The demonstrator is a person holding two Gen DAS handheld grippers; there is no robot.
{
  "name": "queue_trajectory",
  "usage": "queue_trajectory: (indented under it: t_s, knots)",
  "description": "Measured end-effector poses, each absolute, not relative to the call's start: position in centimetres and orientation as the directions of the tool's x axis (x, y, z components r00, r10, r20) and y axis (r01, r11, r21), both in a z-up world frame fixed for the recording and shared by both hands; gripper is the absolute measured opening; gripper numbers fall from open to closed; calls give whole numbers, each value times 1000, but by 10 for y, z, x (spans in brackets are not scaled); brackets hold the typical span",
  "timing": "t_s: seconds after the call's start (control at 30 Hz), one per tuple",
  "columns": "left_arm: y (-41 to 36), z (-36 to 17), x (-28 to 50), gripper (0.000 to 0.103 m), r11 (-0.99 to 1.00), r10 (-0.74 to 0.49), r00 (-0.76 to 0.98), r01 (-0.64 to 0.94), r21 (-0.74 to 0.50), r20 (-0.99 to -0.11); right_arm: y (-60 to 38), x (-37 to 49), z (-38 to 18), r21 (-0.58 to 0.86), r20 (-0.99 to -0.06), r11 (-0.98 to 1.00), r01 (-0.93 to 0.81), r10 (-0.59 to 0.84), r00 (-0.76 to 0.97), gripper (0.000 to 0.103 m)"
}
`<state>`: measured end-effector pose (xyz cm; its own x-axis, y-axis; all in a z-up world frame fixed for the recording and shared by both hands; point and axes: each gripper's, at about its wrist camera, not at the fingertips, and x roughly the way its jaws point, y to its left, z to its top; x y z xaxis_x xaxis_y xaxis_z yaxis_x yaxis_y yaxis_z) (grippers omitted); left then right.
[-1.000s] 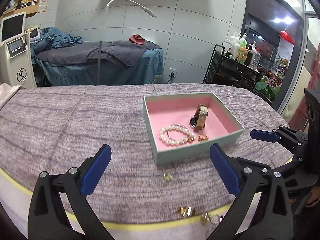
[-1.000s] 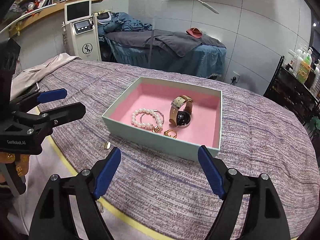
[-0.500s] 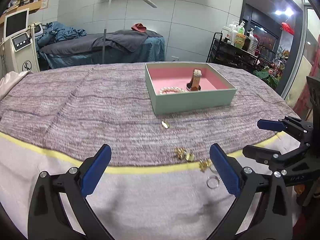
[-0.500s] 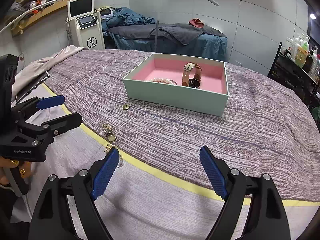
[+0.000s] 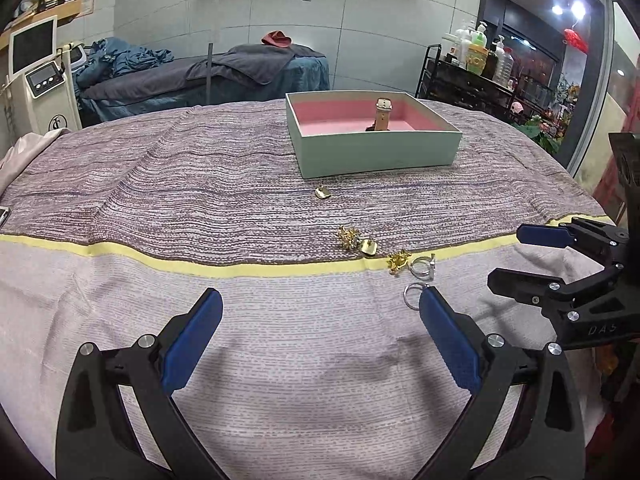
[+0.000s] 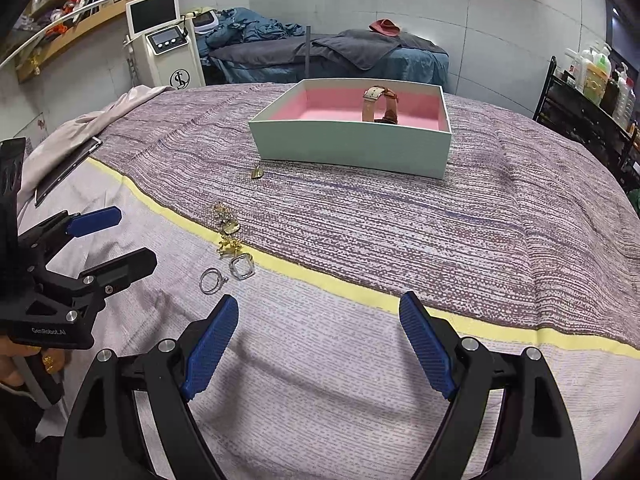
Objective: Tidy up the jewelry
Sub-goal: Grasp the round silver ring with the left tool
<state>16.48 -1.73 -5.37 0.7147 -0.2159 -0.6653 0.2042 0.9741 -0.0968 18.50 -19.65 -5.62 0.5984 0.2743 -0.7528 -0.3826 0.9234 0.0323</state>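
Left gripper [image 5: 320, 328] and right gripper [image 6: 319, 334] are both observed spread wide, nothing held or touched. Loose gold pieces [image 6: 229, 236] and two silver rings [image 6: 241, 267] are noted on the cloth [image 6: 360, 360], well short of the pink-lined box [image 6: 352, 148] containing a watch [image 6: 380, 104].

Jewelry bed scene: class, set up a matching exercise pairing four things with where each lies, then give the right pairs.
Things:
1. watch
2. two silver rings
3. lone gold pendant
4. left gripper

Places:
A. on the cloth just before the box's front wall
B. on the pale cloth, nearer than the yellow stripe
C. inside the pink-lined box
D. open, above the pale cloth, left of the rings

Pairs: 1-C, 2-B, 3-A, 4-D
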Motion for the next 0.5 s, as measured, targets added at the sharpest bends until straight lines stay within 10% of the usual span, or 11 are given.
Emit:
queue_trajectory:
  t_s: [0.5]
  knots:
    - [-68, -68, 175, 54, 920, -318, 620, 384, -76, -718, -197, 189, -60, 33, -771, 921, -388, 270, 576, 64]
